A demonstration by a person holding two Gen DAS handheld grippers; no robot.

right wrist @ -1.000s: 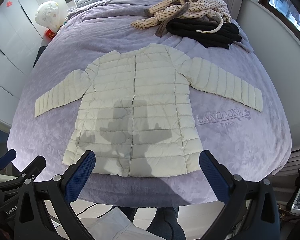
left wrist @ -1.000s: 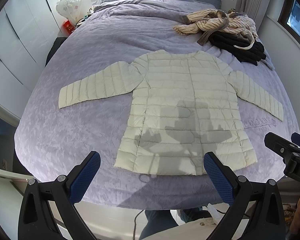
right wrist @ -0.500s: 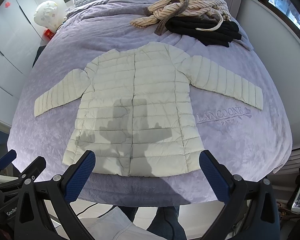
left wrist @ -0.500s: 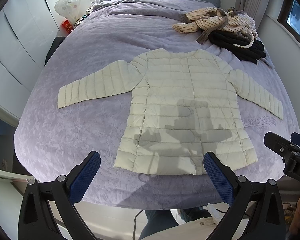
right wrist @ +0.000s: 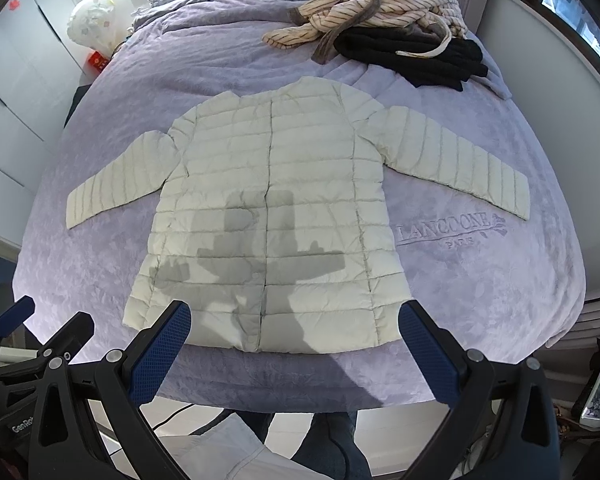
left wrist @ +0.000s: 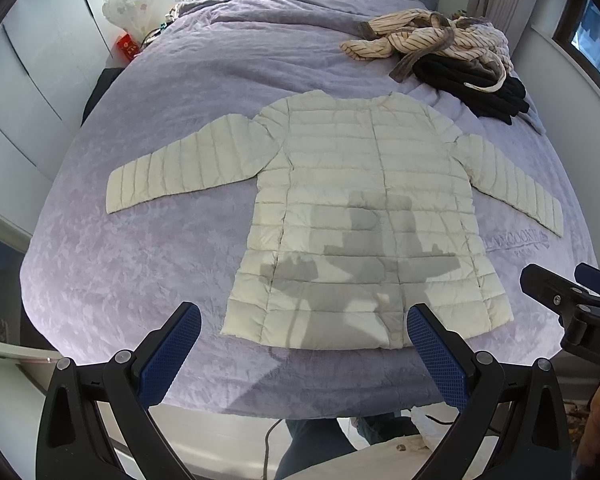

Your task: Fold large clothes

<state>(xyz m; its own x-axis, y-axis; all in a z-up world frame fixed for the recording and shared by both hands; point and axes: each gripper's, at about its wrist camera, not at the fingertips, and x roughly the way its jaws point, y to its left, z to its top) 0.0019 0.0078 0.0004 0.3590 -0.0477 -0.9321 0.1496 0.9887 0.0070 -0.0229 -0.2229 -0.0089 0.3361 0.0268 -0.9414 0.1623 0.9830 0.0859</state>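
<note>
Flat across the lilac bedspread [left wrist: 148,264] a cream quilted jacket [left wrist: 364,216] is spread face up, both sleeves stretched out sideways and its hem nearest the foot of the bed. Above that edge the left gripper [left wrist: 303,356] and right gripper [right wrist: 296,354] are held with fingers spread wide and nothing grasped. Further back, a striped garment [right wrist: 364,12] is heaped partly over a black garment [right wrist: 412,56].
</note>
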